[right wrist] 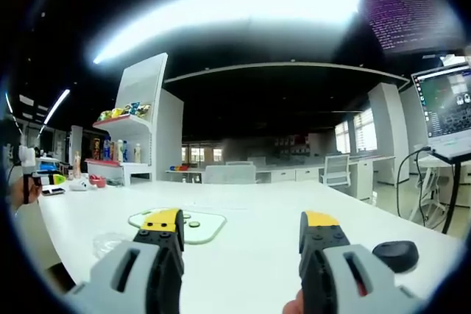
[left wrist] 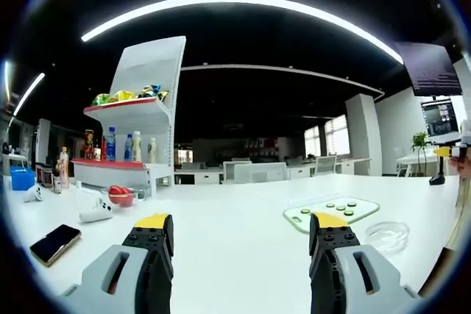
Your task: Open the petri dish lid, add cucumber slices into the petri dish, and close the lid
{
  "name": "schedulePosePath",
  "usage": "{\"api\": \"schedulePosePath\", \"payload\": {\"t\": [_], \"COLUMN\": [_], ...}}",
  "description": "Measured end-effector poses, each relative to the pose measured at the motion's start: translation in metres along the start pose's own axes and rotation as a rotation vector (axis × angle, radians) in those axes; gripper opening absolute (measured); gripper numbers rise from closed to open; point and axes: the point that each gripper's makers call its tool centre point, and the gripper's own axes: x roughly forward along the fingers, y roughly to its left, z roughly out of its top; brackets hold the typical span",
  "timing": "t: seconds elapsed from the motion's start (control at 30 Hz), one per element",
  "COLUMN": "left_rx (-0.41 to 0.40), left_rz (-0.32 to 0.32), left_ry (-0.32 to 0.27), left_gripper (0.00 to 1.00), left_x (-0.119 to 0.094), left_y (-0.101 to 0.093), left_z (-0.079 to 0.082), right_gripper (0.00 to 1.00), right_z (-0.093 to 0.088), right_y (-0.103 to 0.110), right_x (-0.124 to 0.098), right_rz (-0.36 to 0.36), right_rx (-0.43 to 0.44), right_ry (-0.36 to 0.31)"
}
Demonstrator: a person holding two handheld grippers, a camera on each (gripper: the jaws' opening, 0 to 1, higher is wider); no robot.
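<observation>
White table lies open ahead of both hand-held grippers, jaws wide apart, holding nothing.

the table is showing a smooth white top with a faint sheen. the petri dish is looking like clear, glossy plastic. the cutting board is appearing as pale, smooth plastic under moist green cucumber slices. the left hand-held gripper is wearing matt black and grey plastic with yellow tips, the right hand-held gripper likewise. the phone is gleaming dark and glassy.
</observation>
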Motion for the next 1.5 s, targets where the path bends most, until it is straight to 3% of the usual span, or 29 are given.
{"api": "schedulePosePath", "payload": {"t": [0.53,1.13,1.5], "left_rx": [0.048,-0.039,-0.055], "left_rz": [-0.145,-0.405,-0.501], "left_ry": [-0.009,-0.038,-0.051], "left_gripper": [0.77,0.78,0.78], "left_x": [0.011,0.029,0.040], "left_y": [-0.020,-0.053,-0.070], "left_z": [0.003,0.007,0.013], "right_gripper": [0.63,0.63,0.63], "right_z": [0.002,-0.005,0.003], "right_y": [-0.011,-0.003,-0.001], "right_x": [-0.006,0.007,0.014], "right_rz": [0.031,0.111,0.134], "right_rx": [-0.028,-0.020,-0.013], "right_ry": [0.008,0.033,0.018]}}
